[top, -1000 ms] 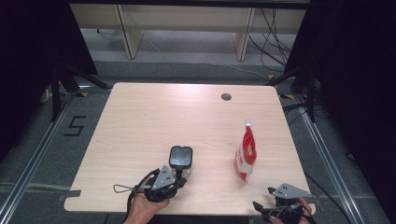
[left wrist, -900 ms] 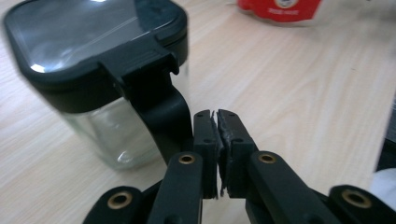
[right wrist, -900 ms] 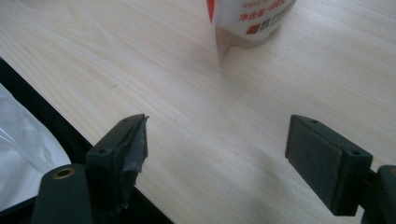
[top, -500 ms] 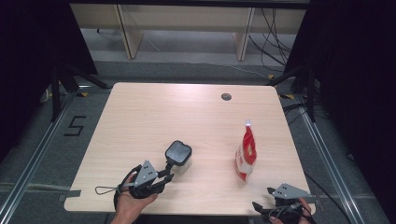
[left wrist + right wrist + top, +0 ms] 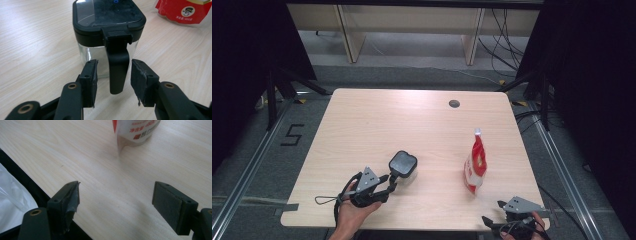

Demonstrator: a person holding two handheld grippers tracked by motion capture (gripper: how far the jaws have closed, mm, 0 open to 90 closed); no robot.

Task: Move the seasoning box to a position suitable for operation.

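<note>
High view: wooden table (image 5: 377,125), near edge cut off. Red-and-white pouch (image 5: 475,167) upright at right, print too small to read. Lidded glass container (image 5: 403,165) left of centre, handle (image 5: 117,67) between just-opened jaws of left gripper (image 5: 113,75), pads clear of it. Right gripper (image 5: 507,227) at near right corner, partly cropped, spread wide, empty.

Left gripper (image 5: 113,75) fingers just opening, right gripper (image 5: 116,200) fingers spread wide

Ahead of our left gripper (image 5: 388,186) the jar (image 5: 403,165) blocks us, its handle (image 5: 117,67) between our jaws; bare table (image 5: 377,125) lies beyond.
</note>
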